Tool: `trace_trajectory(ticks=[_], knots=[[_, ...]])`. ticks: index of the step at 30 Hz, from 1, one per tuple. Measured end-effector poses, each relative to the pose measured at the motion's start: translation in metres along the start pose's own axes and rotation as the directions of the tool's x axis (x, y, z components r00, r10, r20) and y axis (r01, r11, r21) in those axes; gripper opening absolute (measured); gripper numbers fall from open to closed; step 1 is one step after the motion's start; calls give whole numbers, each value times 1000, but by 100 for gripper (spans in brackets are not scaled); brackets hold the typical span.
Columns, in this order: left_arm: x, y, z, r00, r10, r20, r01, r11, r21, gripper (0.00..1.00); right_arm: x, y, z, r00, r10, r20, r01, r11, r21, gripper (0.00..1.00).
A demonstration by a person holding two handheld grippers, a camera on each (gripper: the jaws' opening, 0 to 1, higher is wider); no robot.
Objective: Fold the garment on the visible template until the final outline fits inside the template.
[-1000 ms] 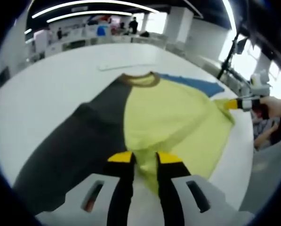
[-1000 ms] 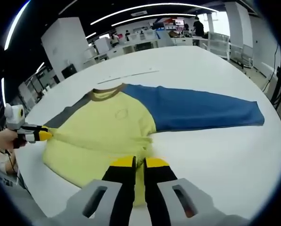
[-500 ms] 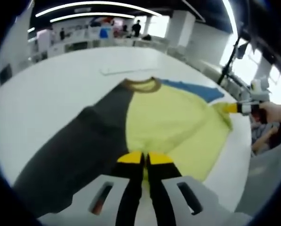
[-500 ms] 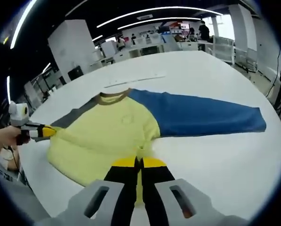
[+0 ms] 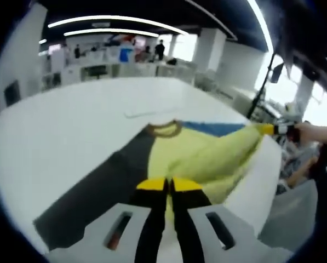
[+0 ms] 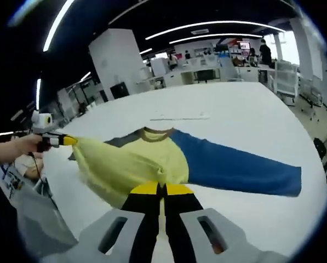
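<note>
No text, label, brand or number can be read on anything here.

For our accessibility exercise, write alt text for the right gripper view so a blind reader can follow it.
The right gripper, jaws closed, pinches the hem of a yellow shirt and lifts it off a white table. The left gripper, held in a hand, pulls the other hem corner. The blue sleeve lies flat.

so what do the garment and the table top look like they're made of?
Garment: soft matte knit by the look, probably cotton jersey; it drapes and creases where both hand-held grippers pinch its yellow hem, and the brown collar looks like a separate band. Table: smooth white hard surface, faintly glossy, maybe laminate; exact material unclear.
</note>
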State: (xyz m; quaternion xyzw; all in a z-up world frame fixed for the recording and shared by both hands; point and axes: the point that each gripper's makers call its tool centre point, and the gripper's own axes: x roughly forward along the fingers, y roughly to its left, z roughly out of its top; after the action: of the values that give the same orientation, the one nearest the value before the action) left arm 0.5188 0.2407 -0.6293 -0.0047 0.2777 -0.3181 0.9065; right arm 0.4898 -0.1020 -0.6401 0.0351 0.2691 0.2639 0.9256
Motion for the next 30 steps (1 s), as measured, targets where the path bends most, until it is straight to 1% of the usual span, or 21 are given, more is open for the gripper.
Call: trace_trajectory(ticks=[1,4,6,7,8,9,10,11,12,14,15,18,19,21,22,24,28,29,30], knots=[[-2,-1,3,1000,1,5,-1,1000,4,0,-2,1,4,1000,7,2,-7,1000,-6,2],[-18,-5,25,998,15,55,-17,999,43,0,-6,4,21,998,45,34,-43,998,-37,2],[-23,-6,35,997,18,73,-22,998,58,0,-7,5,29,997,62,41,-60,996,-58,2],[-25,-6,40,996,20,83,-26,997,70,0,-7,7,37,994,90,55,-84,991,-104,2],[-27,-6,48,995,24,92,-32,996,83,0,-7,7,39,994,96,57,-89,990,-110,2],[-29,-5,57,994,27,106,-38,994,101,0,-6,8,44,991,122,53,-114,984,-137,2],[-30,-4,62,993,28,112,-40,993,107,0,-6,7,47,991,129,48,-120,982,-148,2],[-31,-2,70,992,28,125,-42,993,113,0,-5,6,52,989,142,47,-132,975,-176,2],[-31,-2,76,990,28,135,-44,992,117,0,-4,6,58,986,154,58,-140,970,-200,2],[-29,1,89,988,30,151,-51,989,139,0,-3,1,67,985,162,63,-147,971,-191,2],[-28,2,95,987,31,156,-53,988,142,0,-1,0,74,982,172,74,-154,966,-206,2],[-25,3,106,986,34,163,-62,984,166,0,0,2,86,978,194,77,-170,954,-246,2],[-24,3,107,986,36,164,-63,984,167,0,0,1,88,977,199,76,-174,952,-251,2],[-25,3,108,985,34,167,-63,984,167,0,-2,5,92,970,229,86,-199,943,-266,2],[-26,3,108,985,34,166,-63,983,170,0,-4,8,93,964,250,93,-219,940,-262,2],[-30,2,106,986,33,163,-61,983,175,0,-7,11,92,959,269,91,-238,936,-260,2],[-39,0,96,990,24,141,-50,982,180,0,-12,24,83,943,327,60,-299,914,-273,2],[-41,-2,93,991,22,136,-46,983,179,0,-13,28,78,939,341,38,-316,904,-288,2],[-44,-4,90,992,15,129,-38,984,175,0,-14,30,76,938,344,28,-322,901,-292,2]])
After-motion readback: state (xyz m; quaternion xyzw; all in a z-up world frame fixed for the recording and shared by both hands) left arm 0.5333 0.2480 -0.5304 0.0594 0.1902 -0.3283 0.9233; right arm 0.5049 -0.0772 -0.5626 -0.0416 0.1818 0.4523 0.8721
